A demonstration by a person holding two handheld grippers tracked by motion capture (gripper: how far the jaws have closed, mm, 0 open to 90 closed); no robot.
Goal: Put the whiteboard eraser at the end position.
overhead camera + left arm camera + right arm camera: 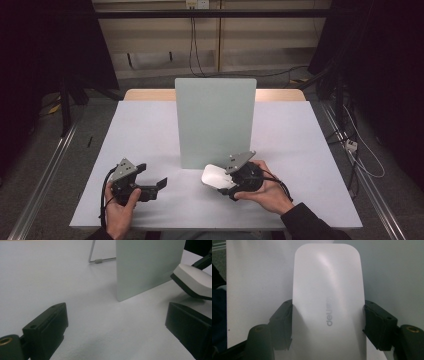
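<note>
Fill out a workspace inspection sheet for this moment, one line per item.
Surface: table under a pale cover, wood edge at the far side.
Job's things: white mouse with a black underside, clamped by its sides, lifted off the table by the grey panel, which stands upright on a wire stand.
Clutter: nothing seen.
Grippers: right gripper shut on the mouse; left gripper open, low over bare table.
Cables: one trails from each gripper; more hang at the far wall and lie on the floor at right.
Surroundings: dark frame, rails both sides.

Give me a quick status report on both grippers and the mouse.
Right hand-held gripper shut on white mouse, lifted off table. Left hand-held gripper open, empty. Upright panel close behind mouse.
</note>
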